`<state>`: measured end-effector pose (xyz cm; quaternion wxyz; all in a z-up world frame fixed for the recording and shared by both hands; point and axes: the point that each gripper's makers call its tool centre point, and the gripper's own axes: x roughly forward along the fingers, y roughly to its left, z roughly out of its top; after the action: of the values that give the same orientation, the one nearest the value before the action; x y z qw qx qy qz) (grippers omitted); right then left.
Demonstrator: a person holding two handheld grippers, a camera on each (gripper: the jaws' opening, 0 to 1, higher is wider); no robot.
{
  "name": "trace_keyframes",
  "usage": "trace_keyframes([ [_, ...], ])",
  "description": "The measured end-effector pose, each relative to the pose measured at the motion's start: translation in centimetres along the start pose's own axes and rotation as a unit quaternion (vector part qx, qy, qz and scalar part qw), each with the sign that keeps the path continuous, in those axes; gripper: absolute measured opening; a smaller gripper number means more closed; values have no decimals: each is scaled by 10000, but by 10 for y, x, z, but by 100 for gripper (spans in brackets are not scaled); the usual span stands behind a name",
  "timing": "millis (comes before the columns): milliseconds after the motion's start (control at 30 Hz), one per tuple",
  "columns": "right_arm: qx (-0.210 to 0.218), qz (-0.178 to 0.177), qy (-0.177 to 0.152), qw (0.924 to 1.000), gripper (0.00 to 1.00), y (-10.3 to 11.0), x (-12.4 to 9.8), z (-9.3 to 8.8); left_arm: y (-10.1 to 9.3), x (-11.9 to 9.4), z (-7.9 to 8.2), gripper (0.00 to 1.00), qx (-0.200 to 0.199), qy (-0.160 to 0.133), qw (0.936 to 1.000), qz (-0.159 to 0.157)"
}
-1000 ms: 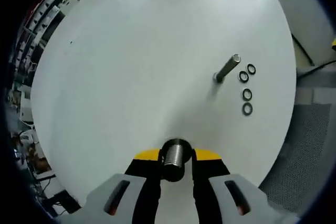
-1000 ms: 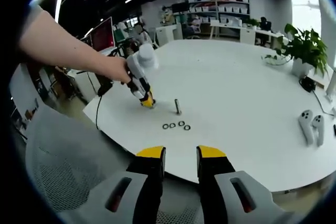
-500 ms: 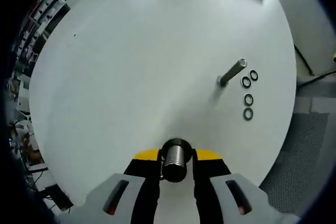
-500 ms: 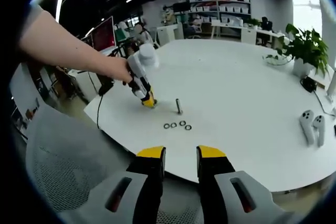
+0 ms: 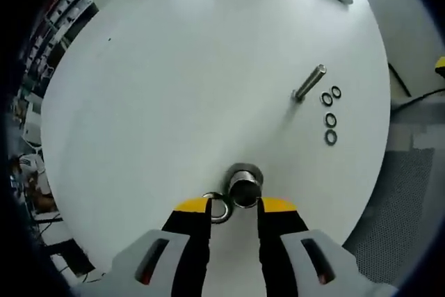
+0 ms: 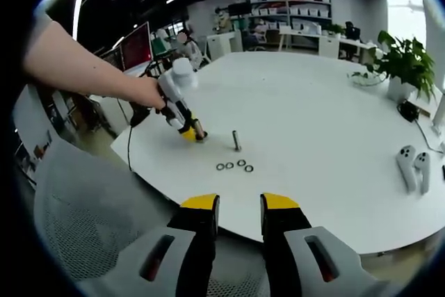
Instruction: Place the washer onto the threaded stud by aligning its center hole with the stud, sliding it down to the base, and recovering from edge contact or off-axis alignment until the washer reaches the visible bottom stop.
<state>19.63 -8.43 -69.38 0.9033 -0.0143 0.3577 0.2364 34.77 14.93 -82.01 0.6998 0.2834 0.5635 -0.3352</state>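
In the left gripper view, my left gripper is open just behind a thick threaded stud that stands upright on the white table. A metal washer lies on the table beside this stud, partly behind the left jaw. Farther off stands a thin stud with several dark washers next to it. In the right gripper view, my right gripper is open and holds nothing, hovering off the table's near edge. There the left gripper is beside the thick stud, with the thin stud and washers to its right.
A person's arm holds the left gripper. A grey mesh chair sits below the table edge. White hand controllers lie at the right, with a potted plant beyond them. Desks and shelves fill the room behind.
The thick stud was between the left jaws; now it stands on the table ahead of the tips, and a washer shows beside it. The left gripper has drawn back. The right gripper has stayed still.
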Motion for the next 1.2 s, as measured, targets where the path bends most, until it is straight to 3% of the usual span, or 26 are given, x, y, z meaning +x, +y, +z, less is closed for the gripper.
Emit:
trace_keyframes([
  [300, -6, -20, 13, 10000, 26, -1, 0, 0, 9, 5, -18, 23, -51, 181, 9998, 23],
  [467, -6, -30, 20, 10000, 26, -1, 0, -1, 11, 5, -13, 25, -108, 76, 9999, 57],
  [833, -9, -48, 22, 10000, 26, -2, 0, -1, 11, 13, -16, 26, 90, 237, 9997, 22],
  [1200, -12, -42, 36, 10000, 26, -2, 0, -1, 12, 16, -13, 25, 39, 175, 9998, -84],
])
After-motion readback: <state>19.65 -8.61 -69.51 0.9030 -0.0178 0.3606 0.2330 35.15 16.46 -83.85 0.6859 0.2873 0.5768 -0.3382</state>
